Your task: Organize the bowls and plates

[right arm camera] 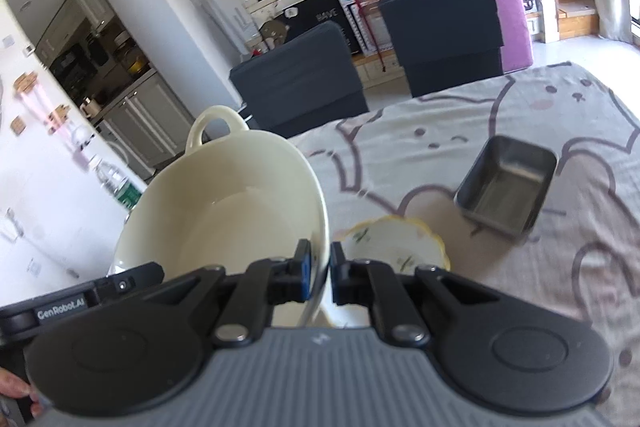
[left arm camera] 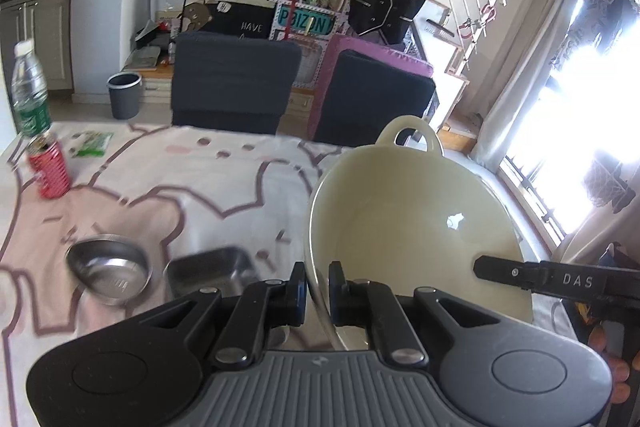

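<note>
While both claws are sharing the load of one big dish, the scene is reading like this from left to right. Near the worktop's left edge a clear water bottle (left arm camera: 29, 87) is standing behind a red can (left arm camera: 49, 167), with a green packet (left arm camera: 93, 143) lying further in. Toward the near edge a round steel bowl (left arm camera: 109, 269) is sitting just beside a rectangular steel tray (left arm camera: 208, 269). The left claw (left arm camera: 318, 291) is clamping its jaws on the near-left rim of the cream two-handled bowl (left arm camera: 412, 223), which is hanging tilted above the cat-print cloth covering the worktop (left arm camera: 192, 187). The right claw (right arm camera: 318, 277) is pinching the opposite rim the same way; two grips are probably being used because the bowl looks wide and heavy for one. Below the right claw a small yellow-rimmed dish (right arm camera: 394, 241) is waiting, possibly where the bowl is meant to be nested or stacked.
</note>
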Available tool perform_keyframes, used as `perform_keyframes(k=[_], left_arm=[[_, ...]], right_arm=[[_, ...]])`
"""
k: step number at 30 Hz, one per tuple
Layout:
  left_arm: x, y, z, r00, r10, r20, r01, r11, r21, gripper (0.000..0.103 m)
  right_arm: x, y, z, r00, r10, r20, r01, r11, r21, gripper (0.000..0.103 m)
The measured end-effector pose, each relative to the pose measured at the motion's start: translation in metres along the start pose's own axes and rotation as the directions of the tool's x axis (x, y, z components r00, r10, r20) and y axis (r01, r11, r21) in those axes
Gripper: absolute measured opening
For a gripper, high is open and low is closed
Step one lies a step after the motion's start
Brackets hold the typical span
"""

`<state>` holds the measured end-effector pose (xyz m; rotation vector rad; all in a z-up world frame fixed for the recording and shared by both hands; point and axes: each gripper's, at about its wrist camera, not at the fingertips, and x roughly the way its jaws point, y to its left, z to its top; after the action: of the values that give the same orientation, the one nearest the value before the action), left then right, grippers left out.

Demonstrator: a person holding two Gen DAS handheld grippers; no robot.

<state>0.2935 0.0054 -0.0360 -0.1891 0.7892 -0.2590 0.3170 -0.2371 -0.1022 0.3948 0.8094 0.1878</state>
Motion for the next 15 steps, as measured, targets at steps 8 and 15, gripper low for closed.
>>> perform_keyframes(k=[8, 15], left_arm=[[-0.003, 0.04, -0.05, 0.996, -0.023, -0.083, 0.018, 0.997, -0.069, 0.012], [0.014, 0.055, -0.071, 0.982, -0.015, -0.187, -0.001, 0.996, -0.087, 0.012]], right_arm=[[0.014, 0.015, -0.035, 0.996, -0.014, -0.087, 0.013, 1.0, -0.011, 0.011], [0.04, 0.013, -0.06, 0.976, -0.058, -0.208, 0.054, 0.998, -0.026, 0.012]])
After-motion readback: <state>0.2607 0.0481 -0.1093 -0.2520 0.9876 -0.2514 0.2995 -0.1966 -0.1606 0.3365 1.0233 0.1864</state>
